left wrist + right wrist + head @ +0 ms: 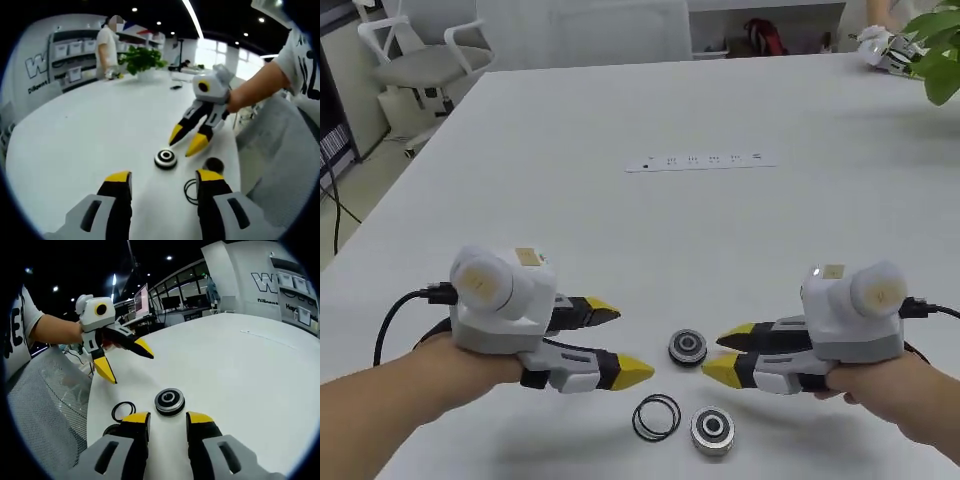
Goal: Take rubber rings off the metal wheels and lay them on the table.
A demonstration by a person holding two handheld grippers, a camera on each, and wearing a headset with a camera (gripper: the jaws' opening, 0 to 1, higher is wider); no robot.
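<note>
nearest the person, 2 loose rubber rings (pixel 656 417) lay flat on the white table (pixel 570 200), overlapping each other. just beside them sat a bare-looking metal wheel (pixel 712 430) with a bright rim.

a little farther out, the second wheel (pixel 688 346) lay flat between the two grippers. its rim looked dark, so it probably had rubber on it and was the one to work on. the left gripper (pixel 632 342) and the right gripper (pixel 713 352) hovered on either side of it. both had their jaws spread and held nothing. in the right gripper view this wheel sat just ahead of the yellow tips, roughly centred in the gap.

to do this step well, 1 gripper would likely need to clamp the wheel across its metal body so it could not skid on the smooth top. the other should then nip only the rubber edge, peel it up and over the rim, and set it down by the 2 loose rings.

farther off lay a white power strip (pixel 700 161), and beyond it stood a chair (pixel 420 60) and a green plant (pixel 940 50).
</note>
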